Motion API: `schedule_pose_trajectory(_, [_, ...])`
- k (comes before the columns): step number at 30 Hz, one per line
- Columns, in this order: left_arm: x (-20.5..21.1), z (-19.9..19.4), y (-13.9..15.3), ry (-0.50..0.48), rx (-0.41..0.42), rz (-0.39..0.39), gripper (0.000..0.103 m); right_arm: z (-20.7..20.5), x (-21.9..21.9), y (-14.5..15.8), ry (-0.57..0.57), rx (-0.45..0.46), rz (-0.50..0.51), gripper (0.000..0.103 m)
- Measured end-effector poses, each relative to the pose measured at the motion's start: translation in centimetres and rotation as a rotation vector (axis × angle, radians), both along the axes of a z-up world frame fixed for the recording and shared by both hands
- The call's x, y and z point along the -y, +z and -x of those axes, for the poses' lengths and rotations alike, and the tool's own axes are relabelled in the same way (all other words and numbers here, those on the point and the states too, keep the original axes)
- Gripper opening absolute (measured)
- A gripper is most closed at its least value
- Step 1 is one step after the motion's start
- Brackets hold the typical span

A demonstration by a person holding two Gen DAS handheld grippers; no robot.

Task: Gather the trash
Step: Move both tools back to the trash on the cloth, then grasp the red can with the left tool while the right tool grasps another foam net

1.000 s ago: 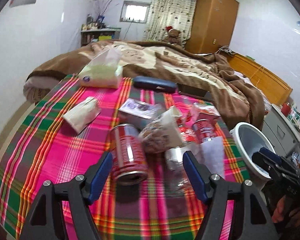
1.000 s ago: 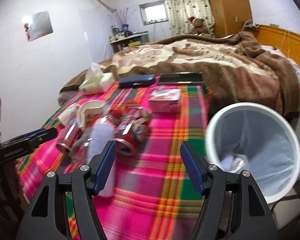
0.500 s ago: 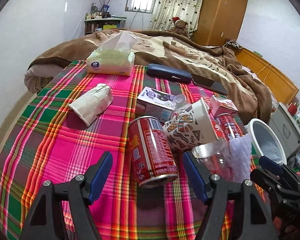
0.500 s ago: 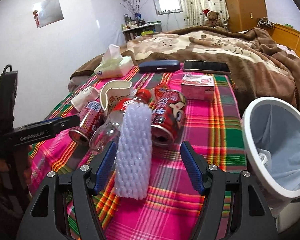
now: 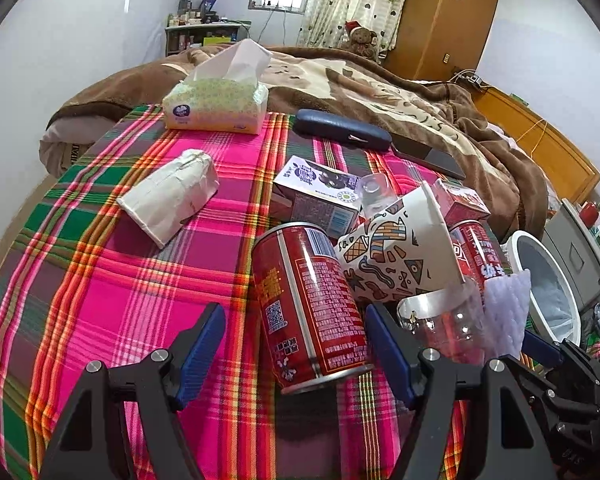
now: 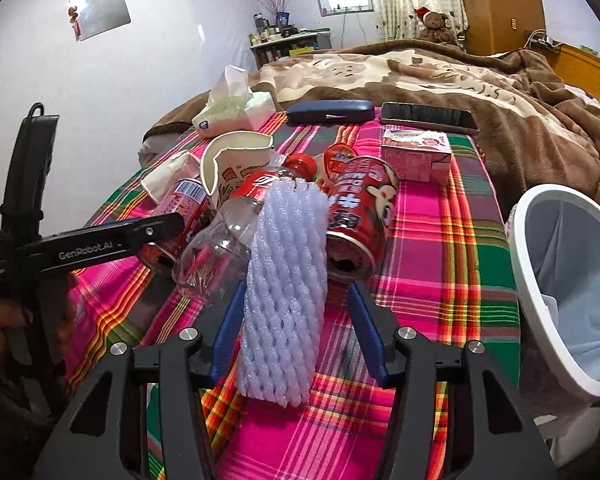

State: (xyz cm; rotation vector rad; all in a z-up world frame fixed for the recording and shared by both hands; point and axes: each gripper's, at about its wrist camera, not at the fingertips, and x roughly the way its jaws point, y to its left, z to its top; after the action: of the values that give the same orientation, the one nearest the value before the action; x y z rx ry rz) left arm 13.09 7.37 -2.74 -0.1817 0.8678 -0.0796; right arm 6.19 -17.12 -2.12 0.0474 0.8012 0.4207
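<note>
Two red cans (image 5: 308, 304) (image 6: 356, 216), two cartons (image 5: 320, 200) (image 6: 416, 154), one bottle (image 6: 236, 224).

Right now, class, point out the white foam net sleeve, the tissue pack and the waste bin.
white foam net sleeve (image 6: 286, 292), right wrist view, middle of its mesh.
tissue pack (image 5: 216, 106), left wrist view, its front face.
waste bin (image 6: 518, 256), right wrist view, near rim.

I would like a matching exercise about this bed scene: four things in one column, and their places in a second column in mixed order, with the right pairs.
Things:
1. foam net sleeve
2. tissue pack
3. red can
4. white bin

Places:
A. between the open fingers of the left gripper
B. beside the bed, off the plaid cloth
C. between the fingers of the right gripper, which have just been closing
D. at the far edge of the plaid cloth, next to the brown blanket

Pairs: 1-C, 2-D, 3-A, 4-B
</note>
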Motion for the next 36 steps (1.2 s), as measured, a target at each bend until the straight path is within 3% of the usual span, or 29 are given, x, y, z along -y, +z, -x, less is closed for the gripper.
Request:
schedule_pose_trajectory(9, [0.2, -1.0, -1.0, -0.004, -0.02, 0.011, 0.069, -0.1, -0.3, -0.3, 0.008, -0.011, 0.0, 0.039])
schedule_pose_trajectory(13, [0.2, -1.3, -1.2, -0.009, -0.028, 0.032, 0.056, 0.0, 0.0, -0.3, 0.006, -0.009, -0.012, 0.036])
schedule_pose_trajectory(28, [0.0, -3.1, -1.4, 0.031, -0.034, 0.005, 0.057, 0.1, 0.2, -0.3, -0.001, -0.01, -0.024, 0.034])
schedule_pose_trajectory(31, [-0.4, -3.3, -1.6, 0.034, -0.044, 0.032, 0.057, 0.1, 0.3, -0.3, -0.001, -0.01, -0.026, 0.034])
schedule_pose_trajectory(36, [-0.1, -3.0, -1.6, 0.028, -0.04, -0.005, 0.052, 0.1, 0.3, -0.3, 0.0, -0.006, -0.023, 0.034])
